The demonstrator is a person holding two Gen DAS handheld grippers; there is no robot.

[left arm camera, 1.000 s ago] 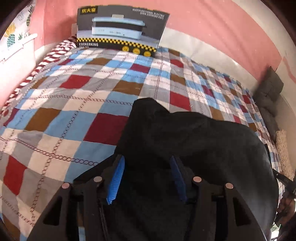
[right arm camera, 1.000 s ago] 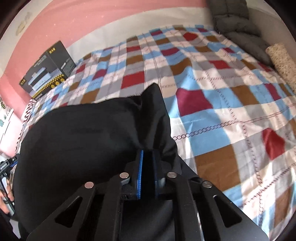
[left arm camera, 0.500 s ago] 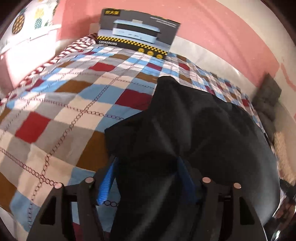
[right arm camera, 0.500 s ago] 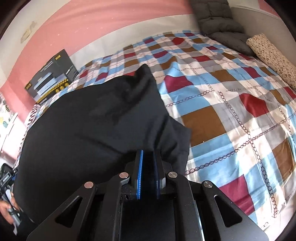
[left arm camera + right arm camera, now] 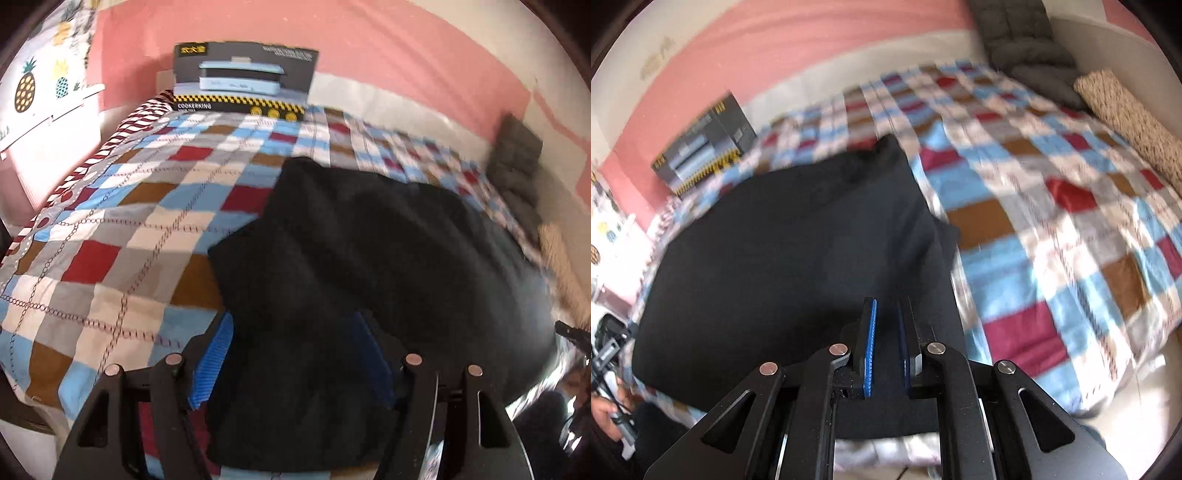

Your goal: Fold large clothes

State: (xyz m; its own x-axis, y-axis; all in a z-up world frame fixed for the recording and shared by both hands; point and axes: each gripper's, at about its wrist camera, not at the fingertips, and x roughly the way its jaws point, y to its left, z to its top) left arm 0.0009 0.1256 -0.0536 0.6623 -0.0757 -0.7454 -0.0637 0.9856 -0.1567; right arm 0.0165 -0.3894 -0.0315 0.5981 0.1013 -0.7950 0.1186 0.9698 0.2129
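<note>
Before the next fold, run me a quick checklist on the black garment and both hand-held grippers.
1. Right hand-held gripper pinching the black garment: ok, blue pads close together with the cloth's near edge between them.
2. Left hand-held gripper gripping: not ok, its jaws have just been opening and stand wide, cloth between them but not pressed.
3. Garment lying on the checked bedspread: ok, though its near edge hangs over the bed's edge.
4. Garment smooth: cannot tell, blur and dark cloth hide the wrinkles.
5. Bedspread beyond the garment free for folding: ok; the box stands at the far end against the wall.
</note>
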